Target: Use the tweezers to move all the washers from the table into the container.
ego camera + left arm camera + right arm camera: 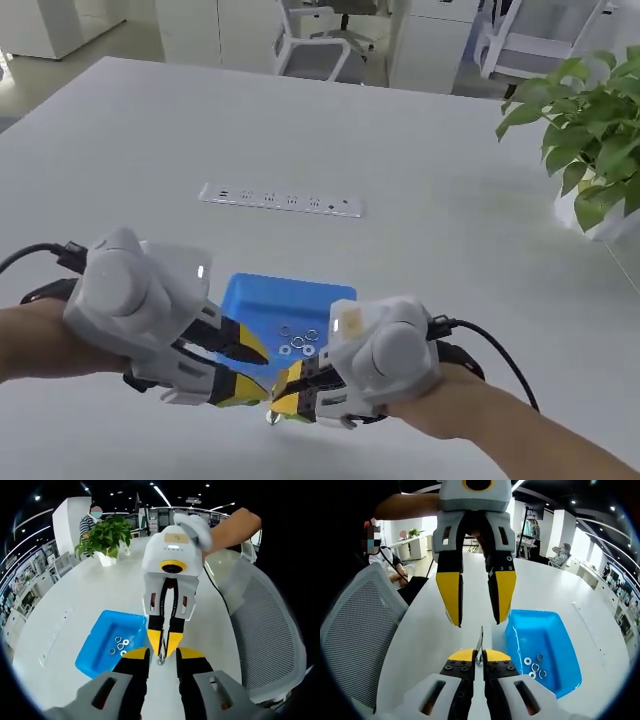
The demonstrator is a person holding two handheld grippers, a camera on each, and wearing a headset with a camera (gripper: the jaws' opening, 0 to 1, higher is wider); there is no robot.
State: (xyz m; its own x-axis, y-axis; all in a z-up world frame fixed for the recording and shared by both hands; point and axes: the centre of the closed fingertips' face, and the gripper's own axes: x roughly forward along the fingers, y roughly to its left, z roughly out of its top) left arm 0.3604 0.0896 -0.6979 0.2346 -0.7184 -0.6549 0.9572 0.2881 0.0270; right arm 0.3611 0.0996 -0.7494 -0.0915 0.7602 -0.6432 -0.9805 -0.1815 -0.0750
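Blue plastic, shallow and rectangular, the container (270,295) sits on the matte white table (350,130). A small cluster of flat metal ring washers (298,340) lies on its floor. Just beside its near edge, the right gripper (480,656) has its yellow-tipped jaws pinched together on thin steel tweezers (479,640), whose slim point sticks out past the pads. Facing it, the left gripper (162,655) holds its black-and-yellow jaws apart, with nothing between them.

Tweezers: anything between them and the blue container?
Nothing visible. The right tongs grip the tweezers just beside the container, bare table between. The open left tongs hang straight ahead, off that path.
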